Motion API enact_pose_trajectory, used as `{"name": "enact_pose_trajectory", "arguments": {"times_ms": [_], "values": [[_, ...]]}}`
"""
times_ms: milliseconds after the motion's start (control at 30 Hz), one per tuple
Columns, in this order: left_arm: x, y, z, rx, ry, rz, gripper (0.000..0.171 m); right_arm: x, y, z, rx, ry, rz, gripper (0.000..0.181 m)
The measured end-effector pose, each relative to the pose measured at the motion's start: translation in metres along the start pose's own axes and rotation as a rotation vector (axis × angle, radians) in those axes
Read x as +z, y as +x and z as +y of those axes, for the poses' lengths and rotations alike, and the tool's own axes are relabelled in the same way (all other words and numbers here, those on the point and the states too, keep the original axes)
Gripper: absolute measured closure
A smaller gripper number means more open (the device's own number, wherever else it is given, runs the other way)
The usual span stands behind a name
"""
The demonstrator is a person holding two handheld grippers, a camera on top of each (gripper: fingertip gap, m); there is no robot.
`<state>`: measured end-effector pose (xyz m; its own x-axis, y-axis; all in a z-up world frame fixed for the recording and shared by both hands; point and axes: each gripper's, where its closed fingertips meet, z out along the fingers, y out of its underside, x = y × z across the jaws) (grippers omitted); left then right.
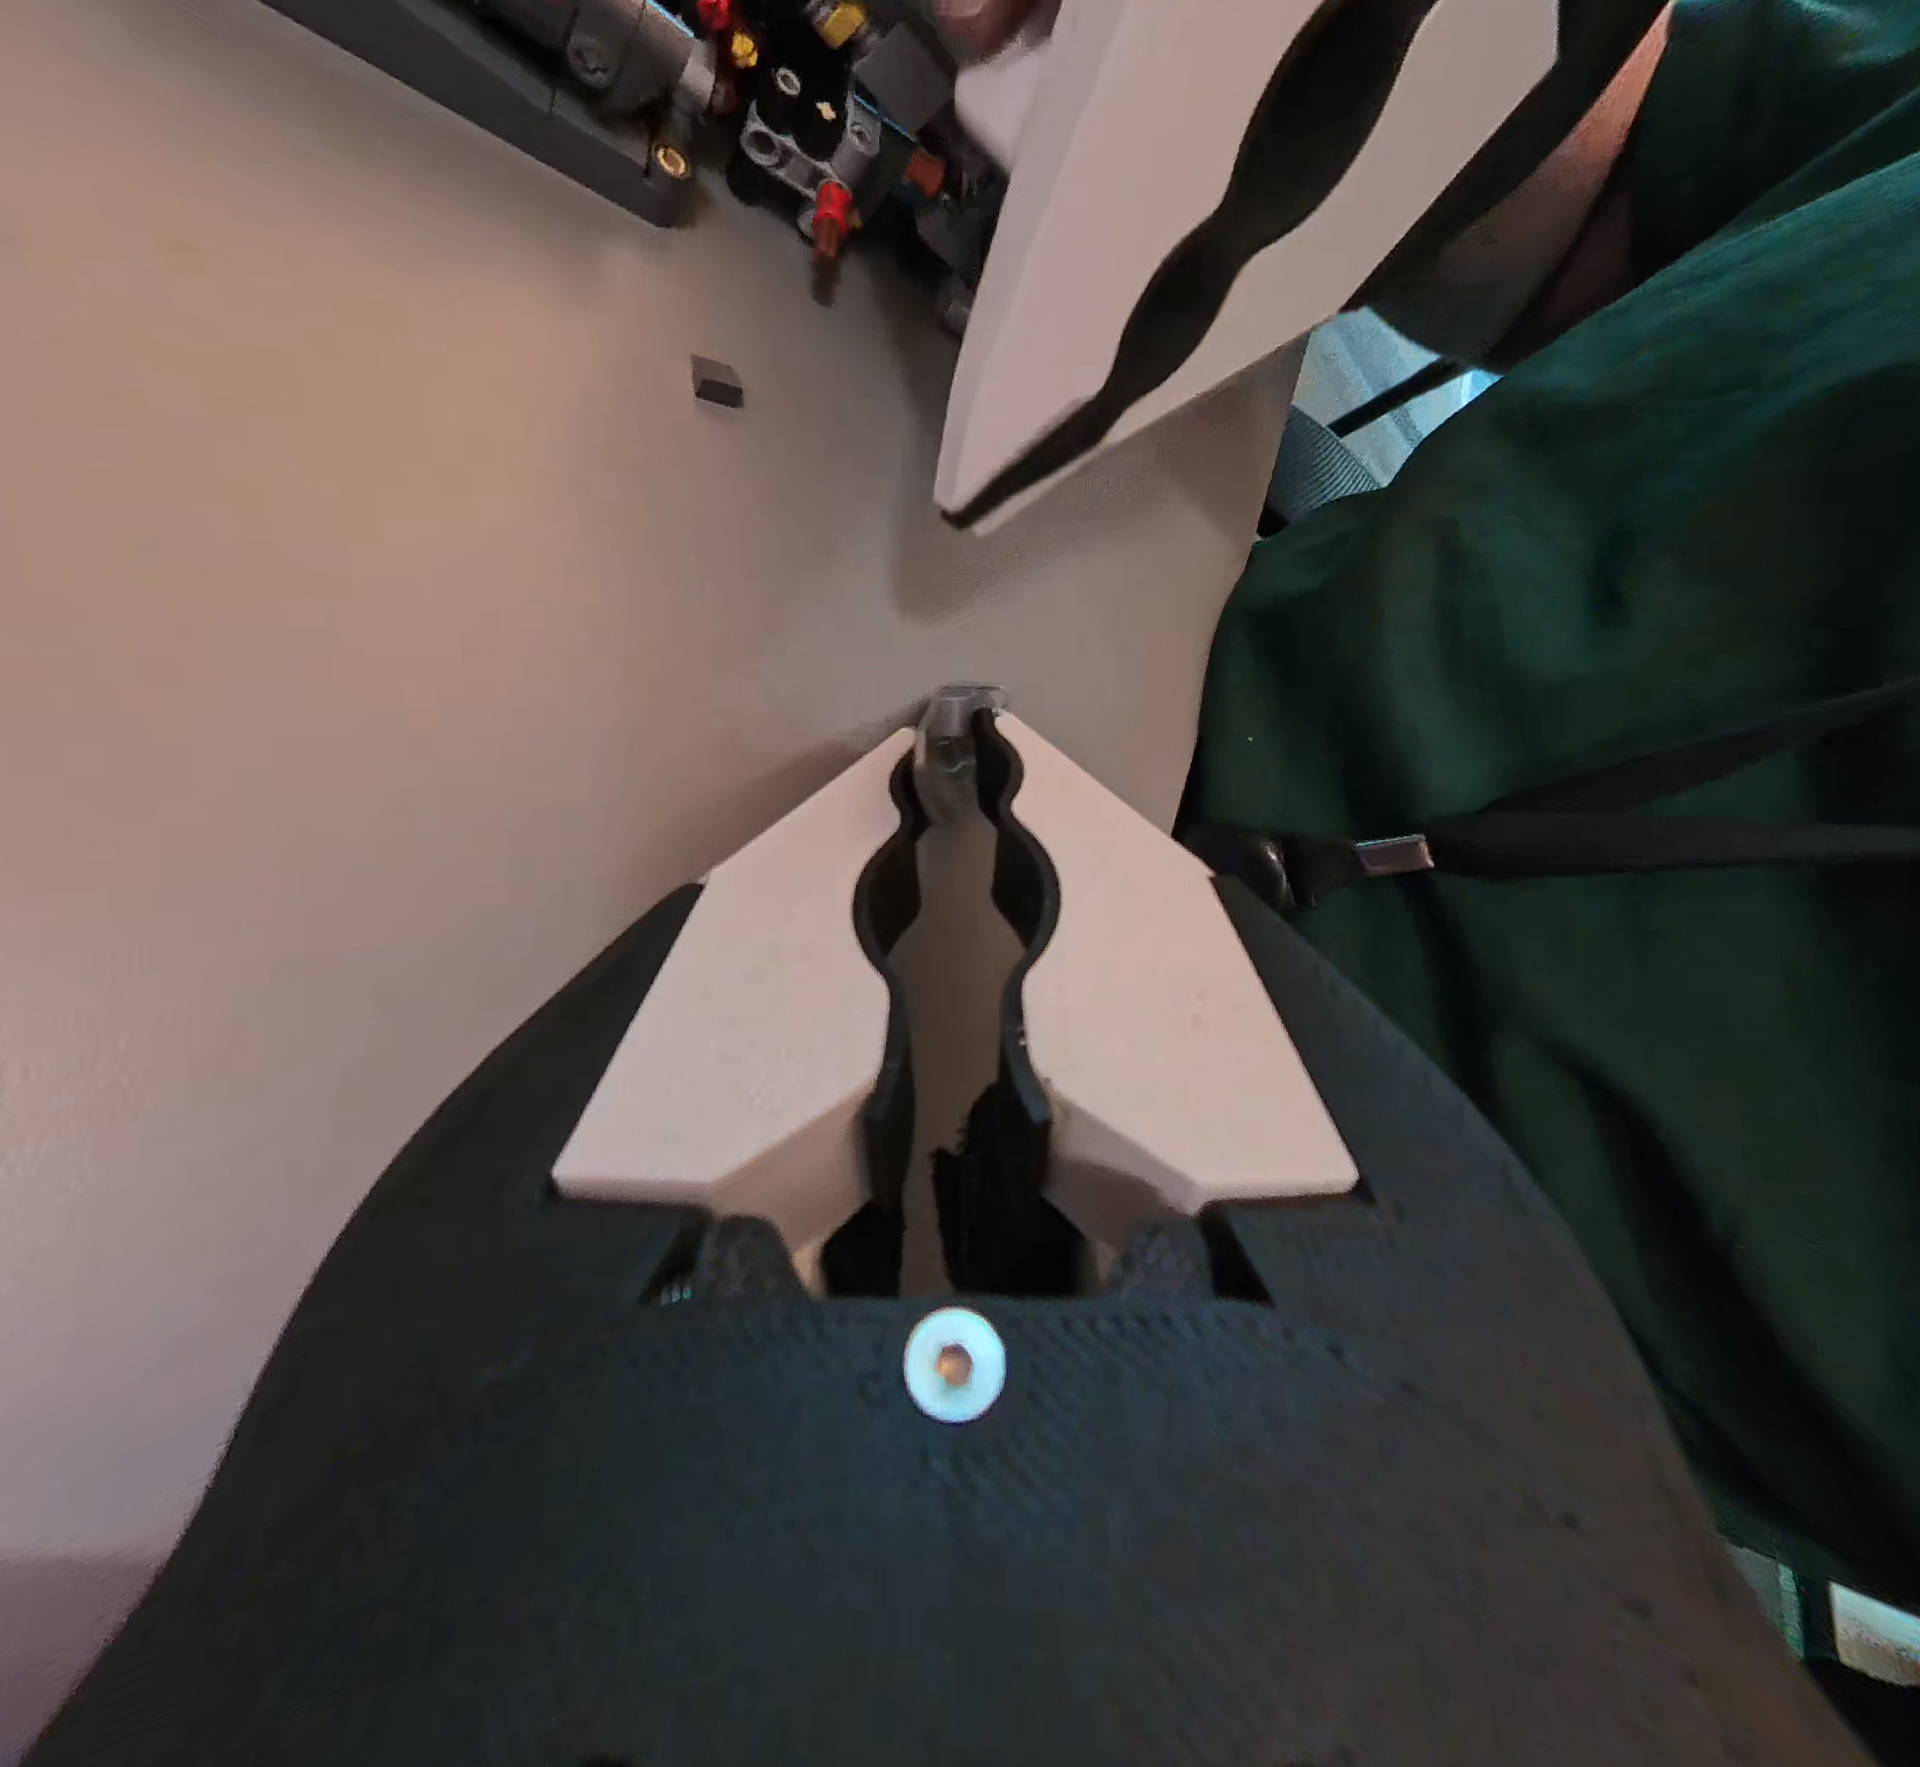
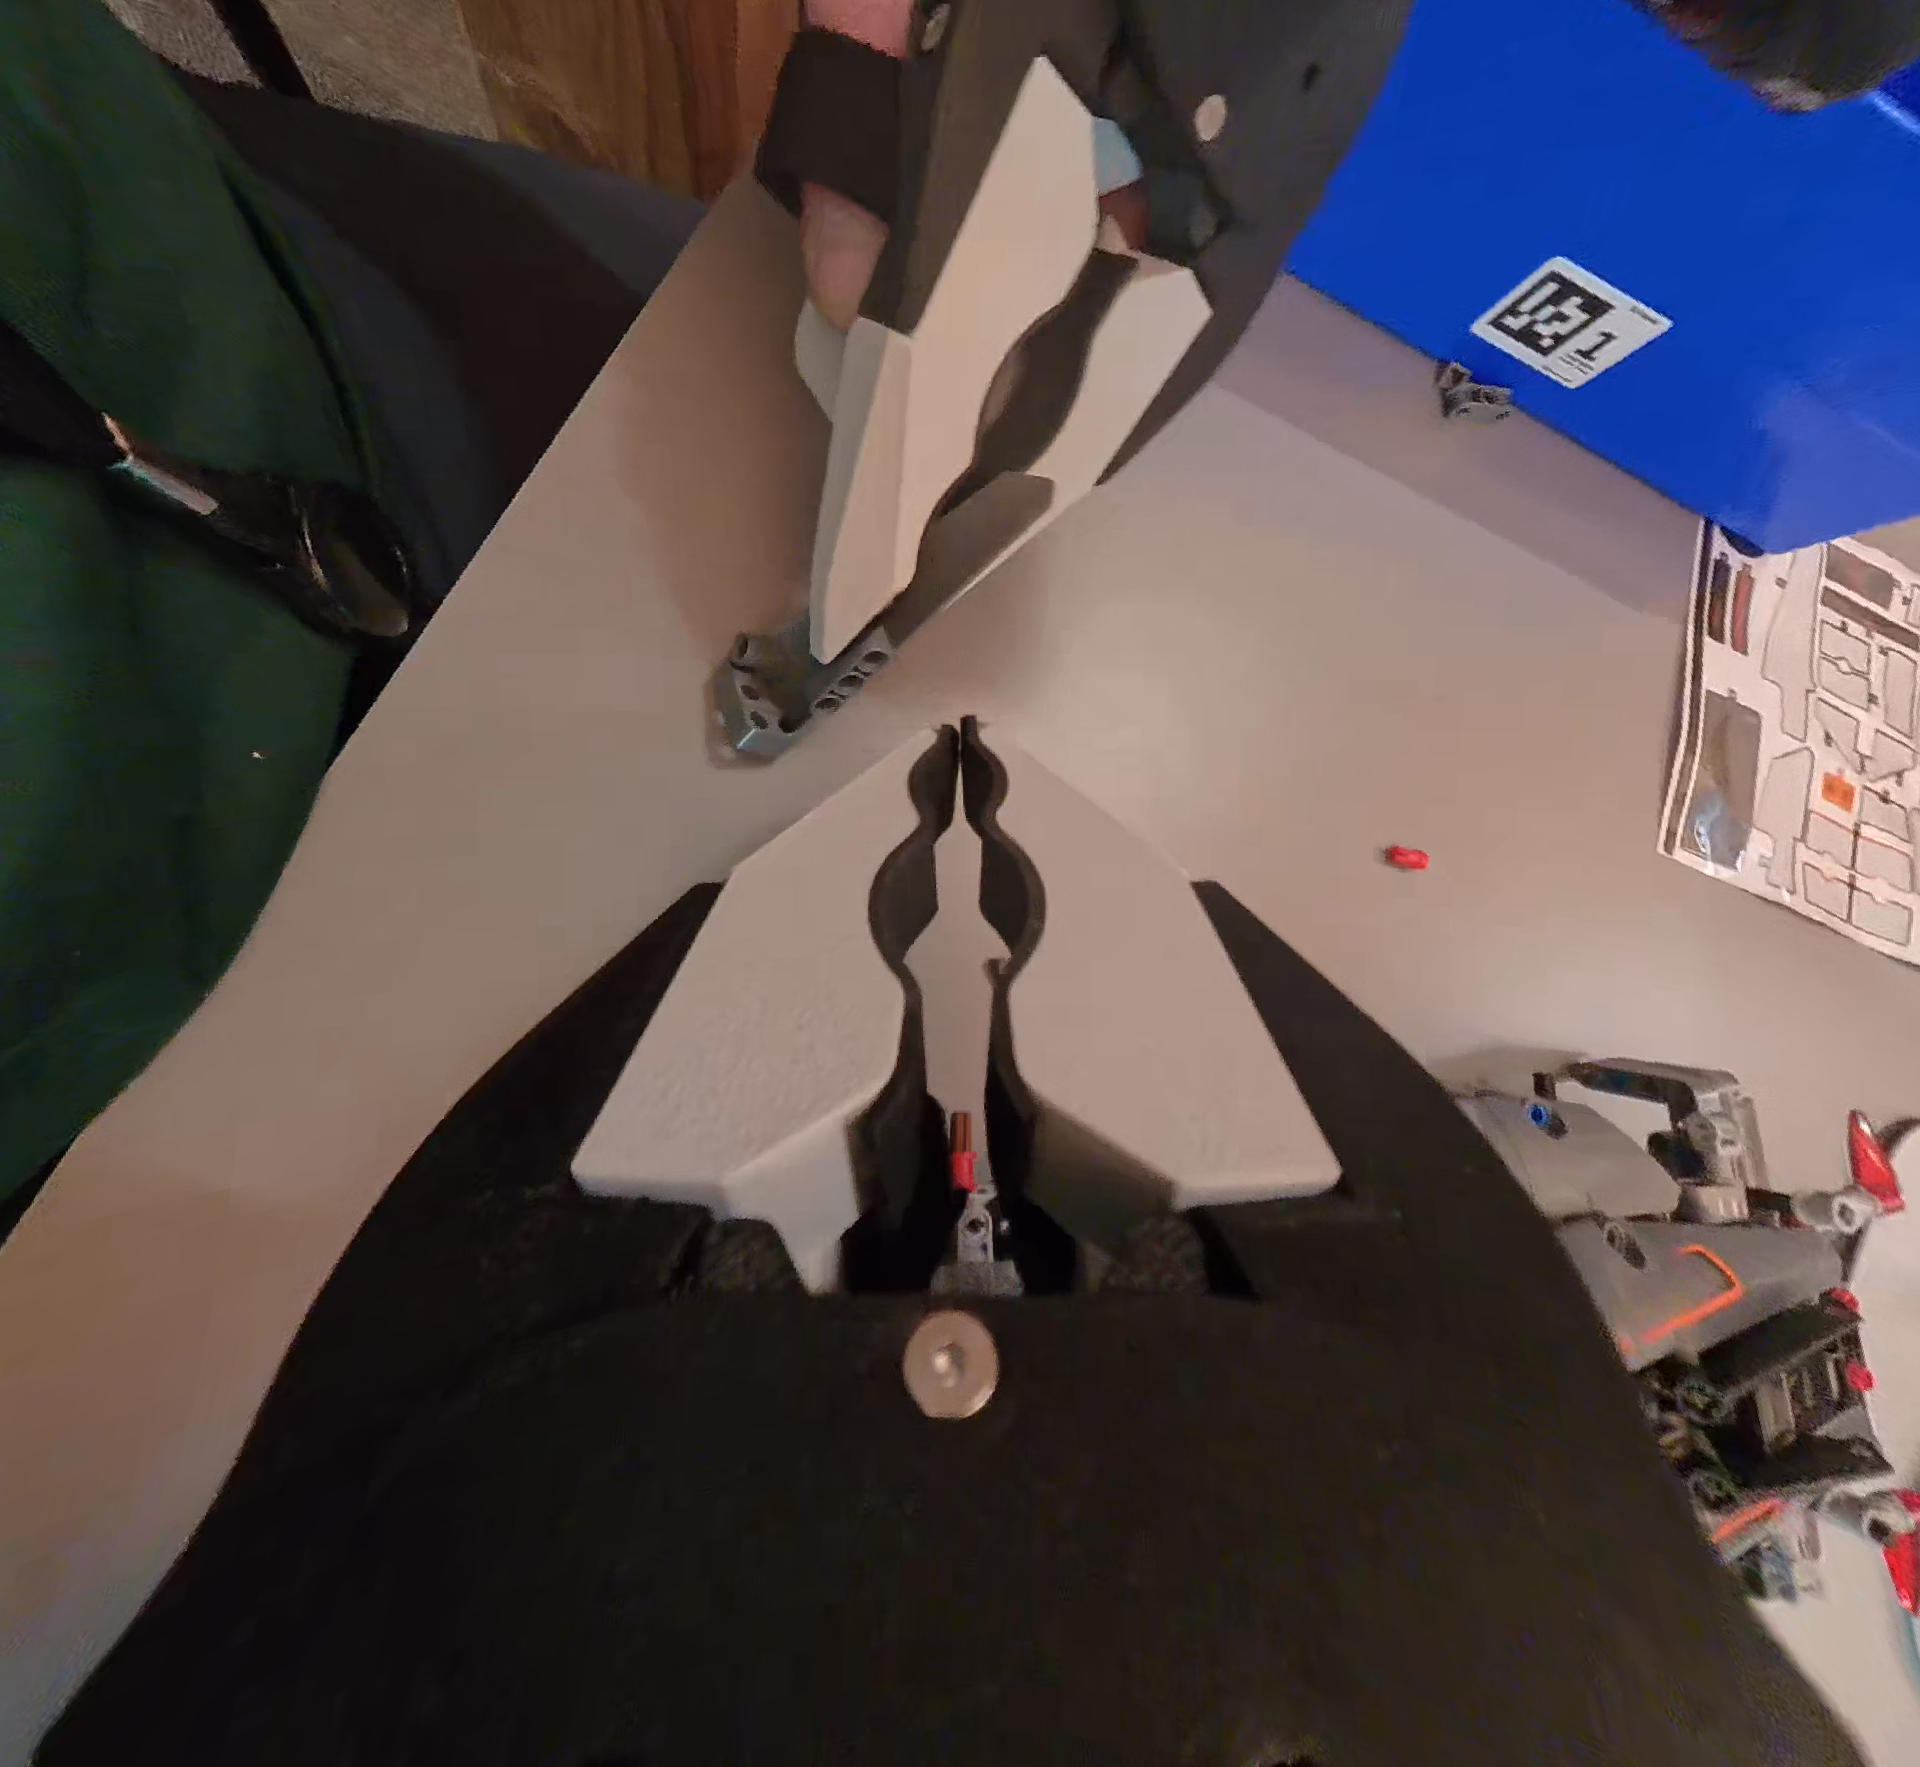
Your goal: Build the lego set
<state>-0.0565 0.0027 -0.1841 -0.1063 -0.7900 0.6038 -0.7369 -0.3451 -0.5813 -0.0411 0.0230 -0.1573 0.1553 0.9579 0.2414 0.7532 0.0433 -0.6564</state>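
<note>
My left gripper (image 1: 956, 741) is shut on a small grey holed lego piece (image 1: 961, 704) near the table's edge. In the right wrist view the same gripper (image 2: 857, 647) comes down from above and pins that grey piece (image 2: 769, 709) against the table. My right gripper (image 2: 961, 730) is shut with nothing visible between its tips, which hover just right of the grey piece. It shows in the left wrist view (image 1: 961, 512) beyond my left gripper's tips. The part-built grey, black and red lego model (image 2: 1714, 1281) lies at the lower right, and in the left wrist view (image 1: 800, 86) at the top.
A blue box (image 2: 1610, 159) with a square marker stands at the back right. A sticker sheet (image 2: 1808, 751) and a loose red pin (image 2: 1406, 857) lie on the beige table (image 2: 1247, 626). A small dark piece (image 1: 717, 382) lies apart. A person in green (image 1: 1610, 782) sits at the table's edge. The gap from one gripper's tips to the other's is roughly 4 cm. Left tips and right tips are each some 15 cm from the loose red pin (image 2: 1406, 857).
</note>
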Motion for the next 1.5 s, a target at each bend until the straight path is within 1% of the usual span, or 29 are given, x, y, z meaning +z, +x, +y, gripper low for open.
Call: {"name": "enact_pose_trajectory", "arguments": {"times_ms": [133, 200, 300, 367, 433, 467, 533, 567, 633, 700, 733, 767, 833, 933, 967, 1033, 1100, 1167, 1200, 1233, 1267, 1333, 1400, 1467, 1500], "values": [[0.0, -0.002, -0.002, 0.007, 0.038, -0.008, 0.166, -0.002, 0.001, 0.001, 0.069, 0.005, 0.003, 0.18], [0.001, -0.002, -0.004, 0.012, 0.053, -0.015, 0.166, 0.002, -0.003, 0.005, 0.121, -0.032, -0.008, 0.167], [0.0, -0.004, -0.005, 0.011, 0.067, -0.039, 0.166, 0.002, 0.004, 0.011, 0.197, -0.056, 0.024, 0.166], [-0.003, -0.006, -0.007, 0.025, 0.081, -0.076, 0.166, -0.001, 0.004, 0.01, 0.258, -0.038, -0.011, 0.165], [-0.008, -0.006, -0.014, 0.05, 0.134, -0.103, 0.166, -0.001, 0.002, 0.014, 0.276, -0.062, -0.029, 0.162], [-0.011, -0.004, -0.018, 0.054, 0.165, -0.102, 0.166, 0.0, -0.001, 0.014, 0.282, -0.07, -0.04, 0.158], [-0.016, -0.001, -0.024, 0.081, 0.218, -0.118, 0.166, 0.002, -0.009, 0.009, 0.307, -0.057, -0.076, 0.155], [-0.018, 0.001, -0.026, 0.099, 0.241, -0.122, 0.166, 0.004, -0.012, 0.008, 0.319, -0.059, -0.081, 0.152], [-0.022, 0.009, -0.031, 0.143, 0.28, -0.115, 0.166, 0.008, -0.014, 0.006, 0.346, -0.055, -0.085, 0.151], [-0.024, 0.015, -0.035, 0.181, 0.303, -0.12, 0.166, 0.011, -0.017, 0.001, 0.37, -0.024, -0.105, 0.154], [-0.026, 0.015, -0.037, 0.198, 0.311, -0.134, 0.166, 0.011, -0.019, -0.002, 0.391, -0.006, -0.119, 0.163], [-0.028, 0.017, -0.038, 0.207, 0.317, -0.133, 0.166, 0.011, -0.02, -0.006, 0.415, 0.017, -0.132, 0.165], [-0.033, 0.02, -0.043, 0.225, 0.346, -0.138, 0.165, 0.009, -0.018, -0.011, 0.46, 0.065, -0.132, 0.166], [-0.044, 0.031, -0.058, 0.243, 0.491, -0.101, 0.163, -0.001, -0.01, -0.027, 0.522, 0.18, -0.122, 0.167], [-0.047, 0.033, -0.06, 0.23, 0.53, -0.084, 0.161, -0.002, -0.008, -0.03, 0.541, 0.196, -0.121, 0.167], [-0.05, 0.036, -0.062, 0.209, 0.591, -0.053, 0.165, -0.004, -0.009, -0.035, 0.544, 0.223, -0.132, 0.167], [-0.051, 0.037, -0.061, 0.181, 0.623, -0.032, 0.166, -0.003, -0.011, -0.039, 0.573, 0.247, -0.16, 0.167], [-0.056, 0.034, -0.06, 0.173, 0.649, -0.061, 0.166, -0.002, -0.009, -0.041, 0.593, 0.27, -0.166, 0.166], [-0.061, 0.032, -0.06, 0.166, 0.67, -0.079, 0.166, -0.003, -0.005, -0.043, 0.606, 0.285, -0.158, 0.162], [-0.068, 0.03, -0.06, 0.158, 0.696, -0.098, 0.166, -0.005, 0.002, -0.043, 0.622, 0.293, -0.13, 0.154], [-0.075, 0.025, -0.06, 0.148, 0.725, -0.137, 0.166, -0.006, 0.012, -0.04, 0.639, 0.287, -0.088, 0.15], [-0.081, 0.015, -0.053, 0.135, 0.717, -0.219, 0.166, -0.004, 0.033, -0.028, 0.666, 0.215, 0.029, 0.148], [-0.082, 0.016, -0.049, 0.134, 0.719, -0.241, 0.166, -0.001, 0.056, -0.01, 0.664, 0.109, 0.188, 0.151], [-0.075, 0.009, -0.042, 0.12, 0.664, -0.306, 0.166, 0.003, 0.066, -0.002, 0.646, 0.051, 0.23, 0.154], [-0.072, 0.008, -0.039, 0.124, 0.642, -0.313, 0.166, 0.003, 0.071, 0.002, 0.639, 0.027, 0.241, 0.156]]}}
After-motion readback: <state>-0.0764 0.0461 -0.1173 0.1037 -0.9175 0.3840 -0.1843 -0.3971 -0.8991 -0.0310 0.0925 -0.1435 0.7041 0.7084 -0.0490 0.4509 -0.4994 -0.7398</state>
